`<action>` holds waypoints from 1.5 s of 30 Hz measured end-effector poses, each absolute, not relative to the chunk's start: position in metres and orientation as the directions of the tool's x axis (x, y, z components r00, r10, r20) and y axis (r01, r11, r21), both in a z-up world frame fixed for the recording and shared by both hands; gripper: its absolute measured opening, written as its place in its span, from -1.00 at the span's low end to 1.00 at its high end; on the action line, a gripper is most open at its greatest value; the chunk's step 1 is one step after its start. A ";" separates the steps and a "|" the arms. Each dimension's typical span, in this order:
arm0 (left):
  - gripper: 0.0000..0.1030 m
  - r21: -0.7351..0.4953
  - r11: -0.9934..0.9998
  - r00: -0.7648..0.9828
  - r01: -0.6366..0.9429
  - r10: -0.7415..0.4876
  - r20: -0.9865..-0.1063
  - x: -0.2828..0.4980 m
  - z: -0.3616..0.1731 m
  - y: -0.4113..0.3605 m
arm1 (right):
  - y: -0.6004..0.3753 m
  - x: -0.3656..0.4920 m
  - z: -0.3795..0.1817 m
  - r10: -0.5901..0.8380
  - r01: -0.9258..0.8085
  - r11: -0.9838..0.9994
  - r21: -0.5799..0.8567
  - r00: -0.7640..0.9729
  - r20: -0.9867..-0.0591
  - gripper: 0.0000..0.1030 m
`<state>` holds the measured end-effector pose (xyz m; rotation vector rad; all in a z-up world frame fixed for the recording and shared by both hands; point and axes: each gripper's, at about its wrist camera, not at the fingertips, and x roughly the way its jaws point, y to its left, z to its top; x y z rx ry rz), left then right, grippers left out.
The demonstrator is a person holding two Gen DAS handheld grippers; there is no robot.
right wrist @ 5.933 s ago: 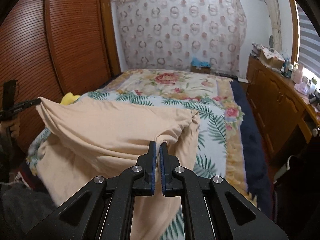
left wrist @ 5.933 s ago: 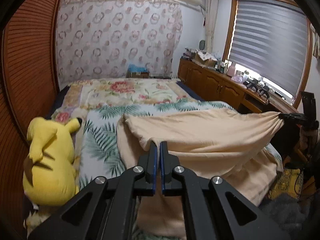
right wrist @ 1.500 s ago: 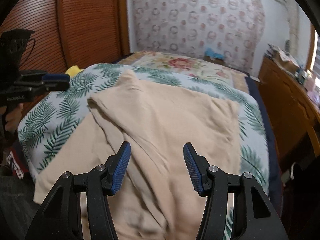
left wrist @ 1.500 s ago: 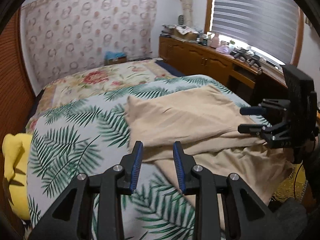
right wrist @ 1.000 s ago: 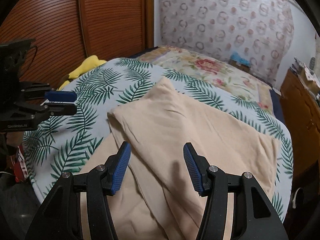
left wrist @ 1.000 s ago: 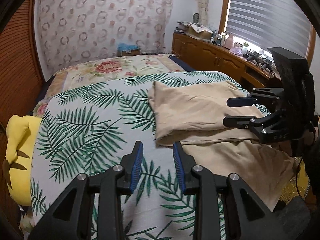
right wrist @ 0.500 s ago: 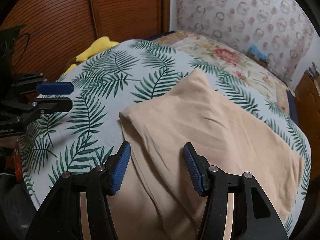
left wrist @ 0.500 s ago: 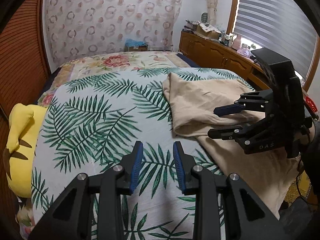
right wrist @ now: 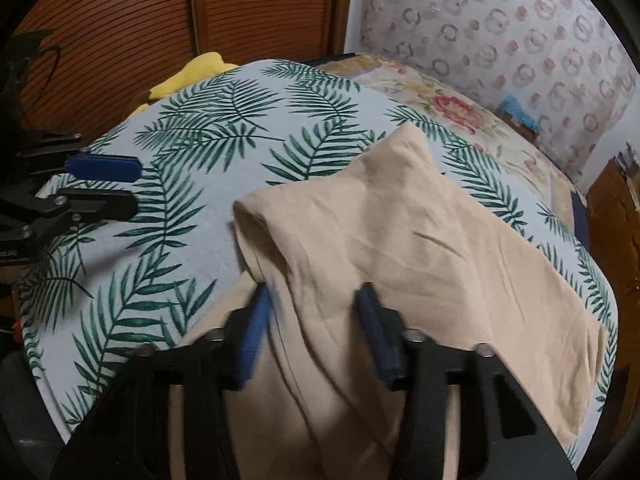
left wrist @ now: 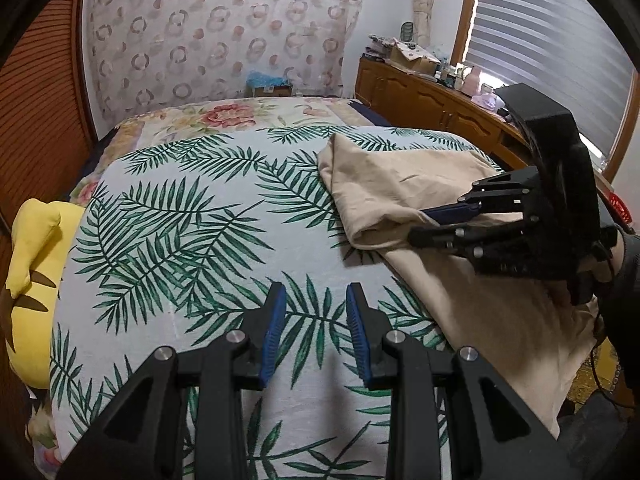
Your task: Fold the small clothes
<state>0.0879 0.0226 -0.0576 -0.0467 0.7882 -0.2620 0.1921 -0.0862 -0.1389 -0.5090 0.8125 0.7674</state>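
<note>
A beige garment [right wrist: 420, 240] lies folded over on the palm-leaf bedspread [right wrist: 192, 148], its lower part hanging off the bed's near edge. In the left wrist view it lies at the right [left wrist: 400, 176]. My right gripper [right wrist: 314, 300] is open, its fingers low over the garment's folded edge, one on each side of a ridge of cloth. It shows from the side in the left wrist view [left wrist: 440, 222]. My left gripper [left wrist: 316, 300] is open and empty over bare bedspread [left wrist: 180, 220], left of the garment. It shows in the right wrist view [right wrist: 120, 188].
A yellow plush toy [left wrist: 28, 272] lies at the bed's left edge by the wooden slatted wardrobe [right wrist: 160, 20]. A floral quilt [left wrist: 224, 116] covers the far end. A wooden dresser [left wrist: 432, 108] with clutter runs under the blinds on the right.
Both grippers let go of the garment, which now lies on the bed. The left gripper has swung left off the cloth. The right gripper has dropped down to the folded edge.
</note>
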 end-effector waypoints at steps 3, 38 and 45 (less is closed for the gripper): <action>-0.44 -0.140 0.965 0.676 0.221 -0.255 -0.691 0.087 -0.056 0.021 | -0.093 0.196 -0.135 0.428 -0.769 0.633 -0.090 0.445 -0.786 -0.76; -0.44 -0.107 0.926 0.658 0.361 -0.334 -0.675 0.153 -0.027 -0.057 | -0.328 0.264 -0.077 0.169 -0.247 0.969 -0.010 0.693 -0.701 -0.20; -0.44 -0.082 0.933 0.624 0.352 -0.298 -0.722 0.216 -0.040 -0.081 | -0.323 0.276 -0.090 0.263 -0.317 0.947 0.052 0.672 -0.693 0.30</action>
